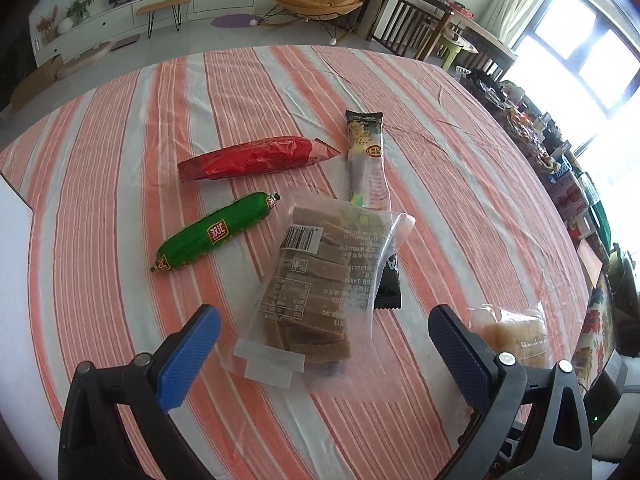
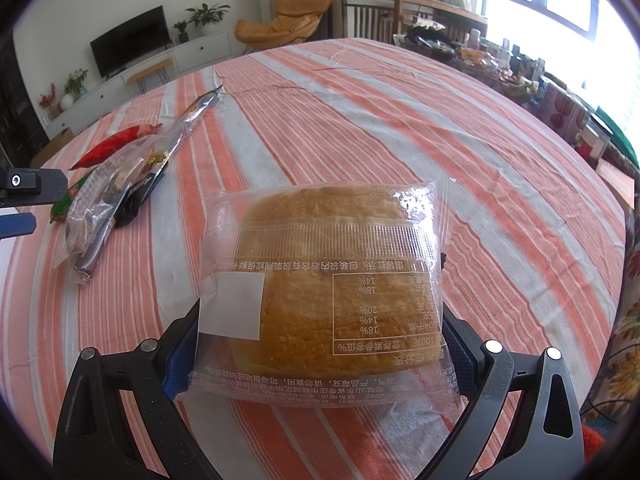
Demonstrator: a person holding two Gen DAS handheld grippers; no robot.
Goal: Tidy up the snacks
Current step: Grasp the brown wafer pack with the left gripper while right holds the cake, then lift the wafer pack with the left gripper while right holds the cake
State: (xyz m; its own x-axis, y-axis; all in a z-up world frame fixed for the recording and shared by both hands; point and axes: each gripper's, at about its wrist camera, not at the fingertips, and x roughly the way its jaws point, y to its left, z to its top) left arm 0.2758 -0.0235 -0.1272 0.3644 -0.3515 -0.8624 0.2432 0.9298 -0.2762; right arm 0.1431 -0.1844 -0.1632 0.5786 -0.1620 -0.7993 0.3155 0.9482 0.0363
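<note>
The right gripper (image 2: 316,344) is pinching a golden cake in a clear plastic wrapper (image 2: 324,284) between its blue-padded fingers, low over the orange-and-white striped tablecloth (image 2: 360,128). The left gripper (image 1: 324,344) is hovering with its fingers spread wide, touching nothing, the near end of a clear bag of brown sliced cake (image 1: 320,288) lying between them. Beyond that bag are lying a green sausage stick (image 1: 214,232), a red foil snack packet (image 1: 256,158) and a long black-and-gold bar wrapper (image 1: 366,160), the bag overlapping the wrapper's end.
</note>
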